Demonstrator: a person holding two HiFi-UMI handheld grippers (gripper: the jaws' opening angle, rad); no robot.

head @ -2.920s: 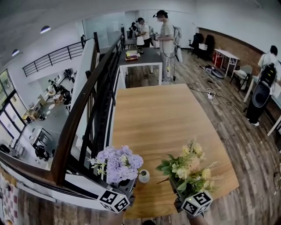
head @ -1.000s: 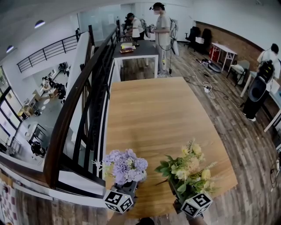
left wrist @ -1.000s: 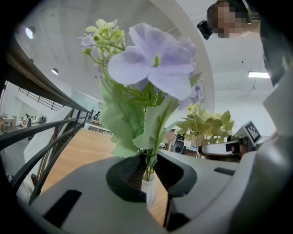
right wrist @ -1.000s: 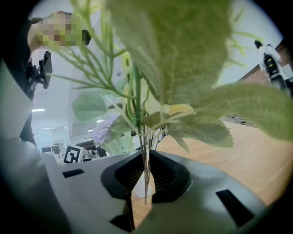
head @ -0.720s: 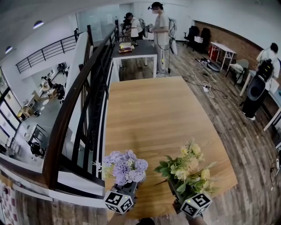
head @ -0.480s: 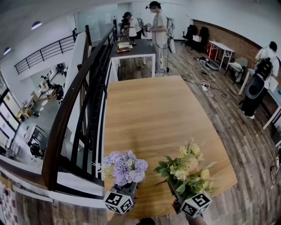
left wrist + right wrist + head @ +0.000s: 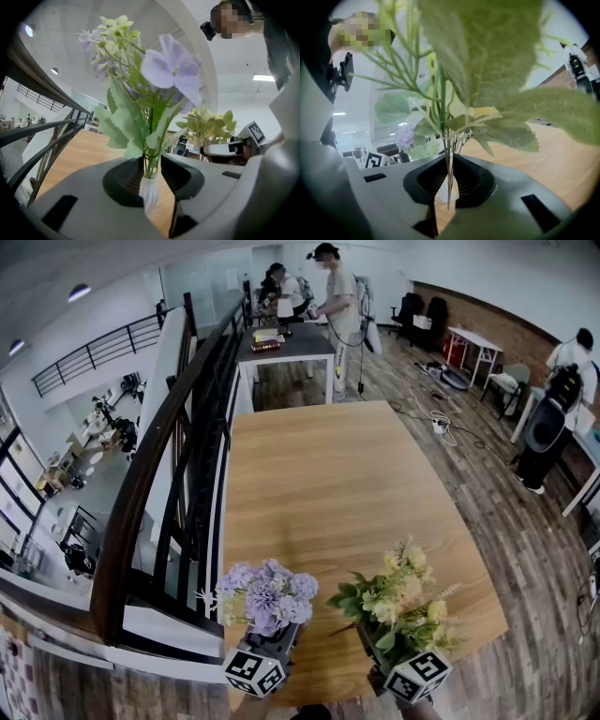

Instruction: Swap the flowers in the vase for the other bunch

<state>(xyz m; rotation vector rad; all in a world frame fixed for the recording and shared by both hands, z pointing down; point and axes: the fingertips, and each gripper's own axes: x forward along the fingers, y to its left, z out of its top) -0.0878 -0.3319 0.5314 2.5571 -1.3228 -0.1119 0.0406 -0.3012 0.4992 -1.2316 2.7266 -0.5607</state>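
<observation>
The purple bunch stands with its stems in the small white vase on the wooden table. My left gripper is around those stems just above the vase mouth. Its jaws are opening and the pads no longer press the stems. In the head view the purple bunch hides the vase. My right gripper is shut on the thin stems of the yellow-green bunch, held upright above the table's near right corner, beside the purple bunch.
A dark railing runs along the table's left side, with a drop to a lower floor beyond it. Two people stand at a dark table far off. Another person is at the right, on the plank floor.
The purple bunch moved right over the vase, which now is hidden beneath it in the head view. In the last second both grippers and both bunches stay put.
</observation>
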